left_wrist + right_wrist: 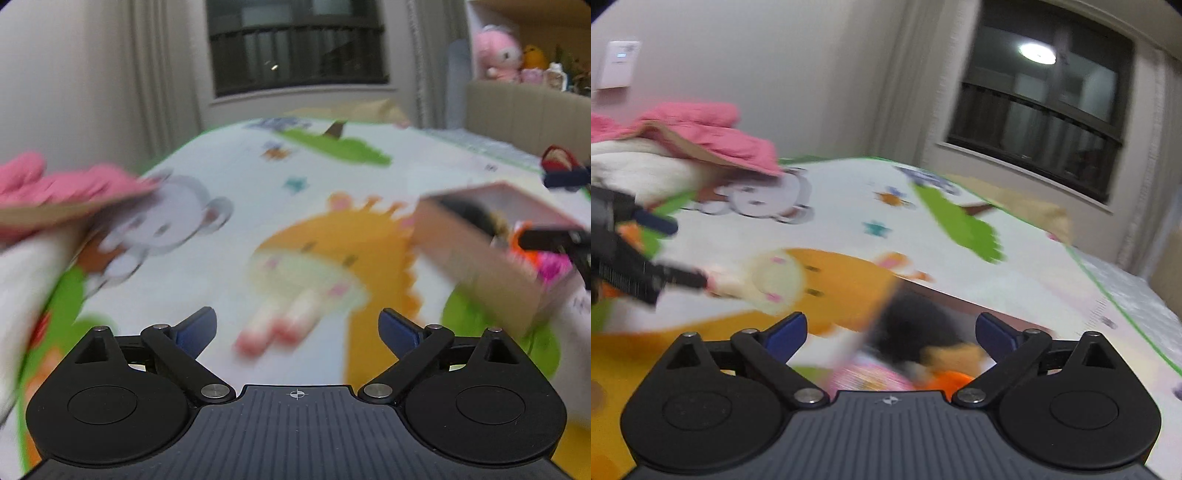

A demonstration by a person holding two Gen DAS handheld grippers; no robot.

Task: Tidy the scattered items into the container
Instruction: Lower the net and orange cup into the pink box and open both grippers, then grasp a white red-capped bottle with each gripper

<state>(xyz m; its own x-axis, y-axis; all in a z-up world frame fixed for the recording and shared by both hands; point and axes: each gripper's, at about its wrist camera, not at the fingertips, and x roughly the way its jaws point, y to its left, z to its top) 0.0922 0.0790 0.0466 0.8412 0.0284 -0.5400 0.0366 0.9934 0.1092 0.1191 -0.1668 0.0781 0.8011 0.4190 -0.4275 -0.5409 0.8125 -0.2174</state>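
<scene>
Right wrist: open-jawed right gripper hovers above box of toys.

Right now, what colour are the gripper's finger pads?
Dark blue pads, clearest in the left wrist view.

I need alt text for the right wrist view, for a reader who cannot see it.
The open right gripper hovers over a cardboard box holding blurred dark, orange and pink toys. The box sits on a cartoon animal play mat; the left gripper shows at the left edge, with pink clothing behind it.
</scene>
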